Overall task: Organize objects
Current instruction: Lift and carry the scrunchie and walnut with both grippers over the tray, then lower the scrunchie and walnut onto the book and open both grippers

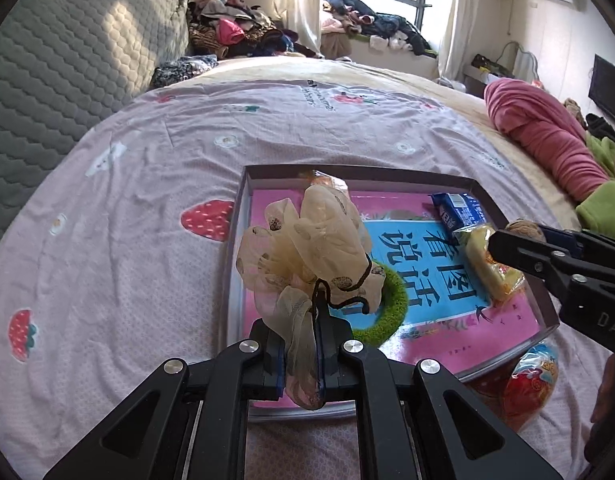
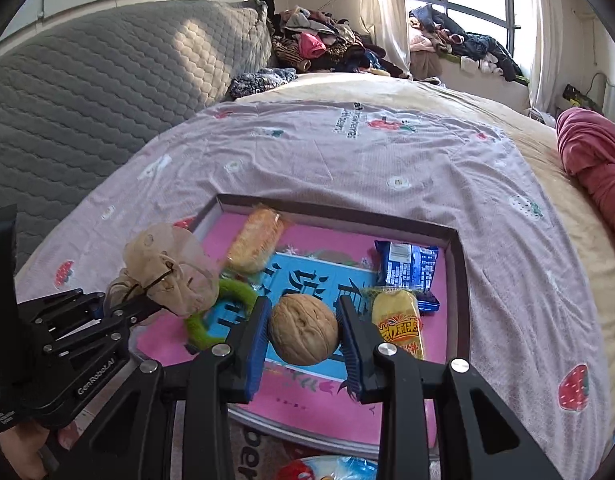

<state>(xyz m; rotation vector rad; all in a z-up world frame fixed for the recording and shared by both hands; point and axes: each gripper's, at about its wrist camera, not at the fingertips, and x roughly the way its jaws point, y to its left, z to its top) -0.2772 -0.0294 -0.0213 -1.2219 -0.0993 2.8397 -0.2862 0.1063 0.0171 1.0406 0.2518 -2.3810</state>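
Note:
A shallow box (image 1: 515, 216) (image 2: 461, 272) with a pink and blue printed bottom lies on the bed. My left gripper (image 1: 300, 344) (image 2: 145, 300) is shut on a beige gauzy scrunchie (image 1: 307, 248) (image 2: 167, 268) and holds it over the box's left part. My right gripper (image 2: 303, 324) (image 1: 503, 246) is shut on a walnut (image 2: 303, 330) (image 1: 525, 229) above the box's middle. In the box lie a green fuzzy ring (image 1: 387, 312) (image 2: 219, 308), a blue snack pack (image 1: 459, 210) (image 2: 409, 266), a yellow snack pack (image 1: 491, 264) (image 2: 399, 324) and a wrapped bread roll (image 2: 255, 246).
A red and blue snack bag (image 1: 527, 384) (image 2: 327, 470) lies on the pink strawberry sheet (image 1: 127, 240) just outside the box's near edge. A grey quilted headboard (image 1: 67, 80) stands left. Rolled pink bedding (image 1: 547, 136) lies right. Clothes piles (image 1: 235, 32) sit at the back.

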